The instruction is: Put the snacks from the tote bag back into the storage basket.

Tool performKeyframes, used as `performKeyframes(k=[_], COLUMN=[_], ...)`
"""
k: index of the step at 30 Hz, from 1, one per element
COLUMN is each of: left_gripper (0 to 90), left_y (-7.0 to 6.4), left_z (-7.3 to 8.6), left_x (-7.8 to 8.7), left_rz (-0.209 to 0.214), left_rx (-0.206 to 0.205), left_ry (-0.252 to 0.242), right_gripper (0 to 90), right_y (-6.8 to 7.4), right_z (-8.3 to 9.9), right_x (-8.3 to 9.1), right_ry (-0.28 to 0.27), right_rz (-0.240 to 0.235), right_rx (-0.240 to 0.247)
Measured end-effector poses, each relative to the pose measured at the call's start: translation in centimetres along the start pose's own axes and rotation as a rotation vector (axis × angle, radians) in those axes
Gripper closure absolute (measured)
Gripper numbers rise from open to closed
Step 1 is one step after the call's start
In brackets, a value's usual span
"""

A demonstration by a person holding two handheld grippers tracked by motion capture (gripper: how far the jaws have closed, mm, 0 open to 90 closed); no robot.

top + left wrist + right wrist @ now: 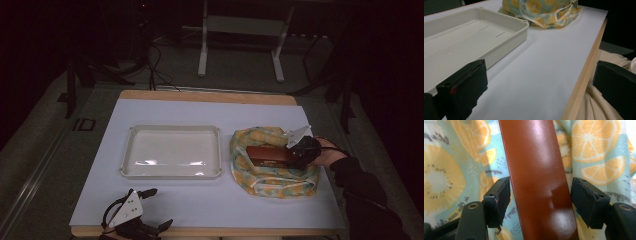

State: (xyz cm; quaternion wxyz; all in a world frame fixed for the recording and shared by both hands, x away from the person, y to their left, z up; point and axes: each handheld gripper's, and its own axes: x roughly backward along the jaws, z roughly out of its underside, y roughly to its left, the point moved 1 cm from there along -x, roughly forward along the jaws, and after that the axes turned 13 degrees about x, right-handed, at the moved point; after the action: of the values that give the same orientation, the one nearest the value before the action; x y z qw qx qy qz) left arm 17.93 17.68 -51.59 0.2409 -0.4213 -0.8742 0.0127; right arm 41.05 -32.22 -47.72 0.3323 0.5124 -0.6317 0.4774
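Note:
A red-brown box [267, 155] lies on a crumpled fruit-print cloth [270, 182] at the right of the table. My right gripper [300, 149] is at the box's right end. In the right gripper view the gripper [540, 192] is open and its jaws straddle the box [536, 170]. The left jaw is against one side; a thin strip of cloth [454, 170] shows beside the right jaw. My left gripper [159, 206] rests at the table's front edge, open [539, 72], with nothing between its jaws.
A white tray [170, 129] stands empty left of the cloth, its corner [506, 37] close to my left jaw. The wooden front edge [584, 75] runs under my left gripper. A metal stand [240, 30] and cables [155, 60] lie beyond the table.

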Motion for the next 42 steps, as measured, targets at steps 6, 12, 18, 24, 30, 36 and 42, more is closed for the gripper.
performKeyframes(k=[6, 12, 18, 24, 30, 36, 42], left_gripper=[0.0, 0.0, 0.0, 0.0, 0.0, 0.0, 0.0], left_y=[0.0, 0.1, 0.0, 0.0, -0.1, -0.1, -0.1], left_z=[0.0, 0.0, 0.0, 0.0, 0.0, 0.0, 0.0], left_x=[0.0, 0.2, 0.1, 0.0, 0.0, -0.1, -0.1], left_rz=[-0.003, -0.008, -0.004, 0.002, 0.011, 0.013, 0.011], left_rx=[0.002, 0.006, -0.002, -0.002, -0.009, -0.007, -0.01], left_ry=[0.0, -0.008, -0.001, 0.0, 0.007, 0.008, 0.006], right_gripper=[34.6, 37.3, 41.6, 42.7, 43.0, 43.1, 43.1], right_y=[0.1, -0.2, -0.2, -0.2, -0.1, -0.1, -0.2], right_z=[-0.5, -0.8, -1.1, -0.9, -0.6, -0.3, -0.2], right_x=[-0.5, -0.5, -0.2, 0.1, 0.7, 1.7, 2.5], right_ry=[0.063, 0.094, 0.082, 0.077, 0.074, 0.042, 0.043], right_rz=[-0.024, -0.052, -0.081, -0.093, -0.101, -0.093, -0.088], right_rx=[0.05, 0.064, 0.07, 0.053, 0.031, 0.009, 0.006])
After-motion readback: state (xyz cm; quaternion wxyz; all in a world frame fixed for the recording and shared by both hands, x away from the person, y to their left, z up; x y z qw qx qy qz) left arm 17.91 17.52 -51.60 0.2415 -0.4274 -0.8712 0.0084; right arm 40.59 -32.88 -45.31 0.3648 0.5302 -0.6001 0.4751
